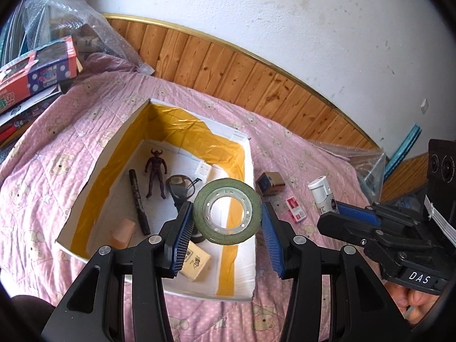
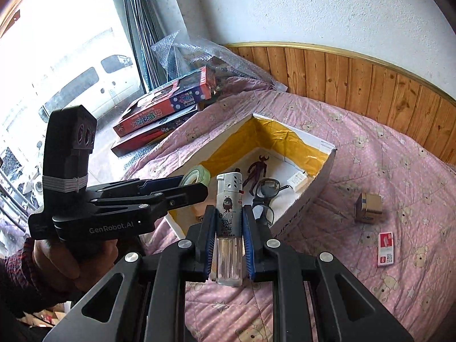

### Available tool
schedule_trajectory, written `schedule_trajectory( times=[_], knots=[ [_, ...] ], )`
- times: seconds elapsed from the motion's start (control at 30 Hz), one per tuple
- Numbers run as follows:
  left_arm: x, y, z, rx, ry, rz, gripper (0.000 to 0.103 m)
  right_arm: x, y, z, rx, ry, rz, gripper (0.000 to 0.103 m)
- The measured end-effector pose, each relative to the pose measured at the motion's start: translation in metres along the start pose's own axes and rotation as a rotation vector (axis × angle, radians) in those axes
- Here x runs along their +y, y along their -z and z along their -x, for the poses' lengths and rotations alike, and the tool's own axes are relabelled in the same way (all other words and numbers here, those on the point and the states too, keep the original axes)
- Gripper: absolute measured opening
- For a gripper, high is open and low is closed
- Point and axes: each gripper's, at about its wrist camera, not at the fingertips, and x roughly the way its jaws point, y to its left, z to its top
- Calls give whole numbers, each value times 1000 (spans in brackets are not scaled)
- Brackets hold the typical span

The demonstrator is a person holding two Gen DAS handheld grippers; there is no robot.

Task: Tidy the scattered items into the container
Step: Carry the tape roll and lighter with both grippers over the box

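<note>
The roll of green tape (image 1: 227, 211) sat between the blue pads of the left gripper (image 1: 226, 229), clamped across its width and held above the near right part of the white box (image 1: 94, 168) with the yellow lining. The lighter (image 2: 228, 222) stood upright in the right gripper (image 2: 228, 235), whose jaws were drawn in narrow on its clear lower body, just short of the box's near wall.

Inside the box already lay a dark figurine (image 1: 155, 172), a black pen-like stick (image 1: 139, 201), a pair of glasses (image 1: 181, 189), a pink block (image 1: 122, 232), a small white card (image 1: 203, 168) and a beige packet (image 1: 195, 259). Out on the pink quilt (image 1: 57, 154) a small brown cube (image 1: 269, 183) and a red-and-white packet (image 1: 296, 209) were still loose.

The main risk looked to be the roll: gripped only on its curved rim, it could pivot or slip, and released from that height it might land on the glasses or bounce against the wall and out. The lighter, pinched on smooth plastic low on its body, seemed top-heavy and might tilt or slide through the pads. The two grippers were near each other over the same corner, so a hurried release by both could make them knock together. The soft quilt could also let the box tip if a gripper pressed on its rim.
</note>
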Motion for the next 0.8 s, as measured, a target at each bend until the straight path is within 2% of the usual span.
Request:
schedule_trajectory(
  times=[0.53, 0.8],
  knots=[
    [24, -38, -30, 44, -59, -18, 49, -25, -52, -51, 40, 16, 1, 19],
    [42, -45, -62, 126, -79, 53, 49, -40, -69, -88, 96, 15, -15, 19]
  ],
)
